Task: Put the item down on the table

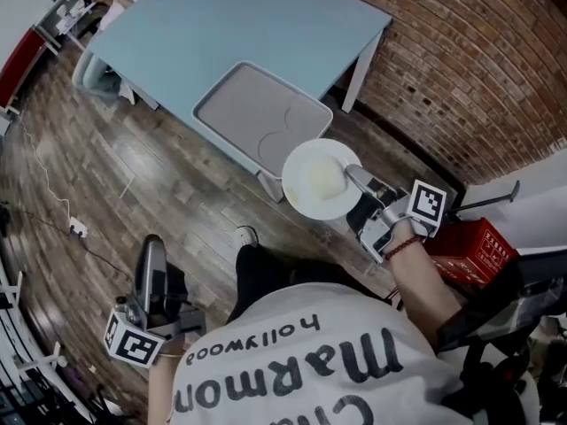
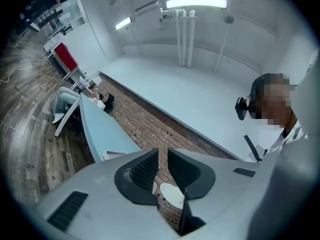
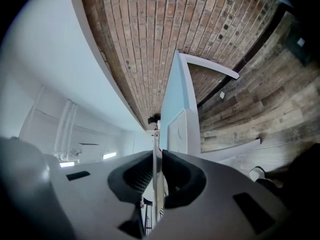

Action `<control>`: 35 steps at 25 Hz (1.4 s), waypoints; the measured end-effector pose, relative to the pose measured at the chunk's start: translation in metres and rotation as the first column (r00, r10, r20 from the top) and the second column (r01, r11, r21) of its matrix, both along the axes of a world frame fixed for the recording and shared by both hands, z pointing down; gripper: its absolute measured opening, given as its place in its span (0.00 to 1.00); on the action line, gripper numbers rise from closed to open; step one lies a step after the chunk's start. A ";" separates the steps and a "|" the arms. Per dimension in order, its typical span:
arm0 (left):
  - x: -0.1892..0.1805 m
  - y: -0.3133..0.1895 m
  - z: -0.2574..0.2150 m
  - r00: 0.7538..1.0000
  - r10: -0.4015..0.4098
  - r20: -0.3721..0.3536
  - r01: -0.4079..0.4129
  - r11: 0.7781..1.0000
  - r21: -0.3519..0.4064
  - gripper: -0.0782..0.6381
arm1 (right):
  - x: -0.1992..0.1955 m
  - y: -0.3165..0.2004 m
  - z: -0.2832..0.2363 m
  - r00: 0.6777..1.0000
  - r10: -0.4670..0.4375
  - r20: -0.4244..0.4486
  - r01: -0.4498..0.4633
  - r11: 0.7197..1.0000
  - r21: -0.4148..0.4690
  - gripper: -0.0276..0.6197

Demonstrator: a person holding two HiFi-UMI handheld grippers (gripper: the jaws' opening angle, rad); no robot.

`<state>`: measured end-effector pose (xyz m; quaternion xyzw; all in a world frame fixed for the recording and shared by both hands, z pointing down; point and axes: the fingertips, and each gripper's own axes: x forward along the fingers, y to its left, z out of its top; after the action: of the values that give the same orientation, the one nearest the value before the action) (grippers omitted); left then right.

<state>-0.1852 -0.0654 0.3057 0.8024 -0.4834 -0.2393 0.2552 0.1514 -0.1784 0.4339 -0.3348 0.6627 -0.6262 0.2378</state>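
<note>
Head view: grips white plate [image 1: 319, 181] by its three-o'clock rim in right gripper [image 1: 355, 177], just off table [image 1: 239, 25] at five o'clock.
Left gripper view: keeps left gripper [image 2: 162, 170] narrowly parted, empty.
Right gripper view: pinches thin rim edge-on; seems stiff, slick, breakable.

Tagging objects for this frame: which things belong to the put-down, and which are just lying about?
Job:
- white plate
- right gripper, shut on the plate's rim
- blue table

Lying about:
- grey tray on the table
- red box beside the person
- left gripper, empty
</note>
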 end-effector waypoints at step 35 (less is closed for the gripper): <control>-0.099 -0.047 0.015 0.964 -0.231 0.133 0.242 0.968 -0.070 0.12 | -0.044 -0.069 0.078 0.949 0.009 -0.314 -0.052 0.990 -0.129 0.09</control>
<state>-0.2838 -0.1119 0.3210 0.7405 -0.6005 -0.1969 0.2286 0.1076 -0.2472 0.5115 -0.4552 0.6426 -0.6052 0.1162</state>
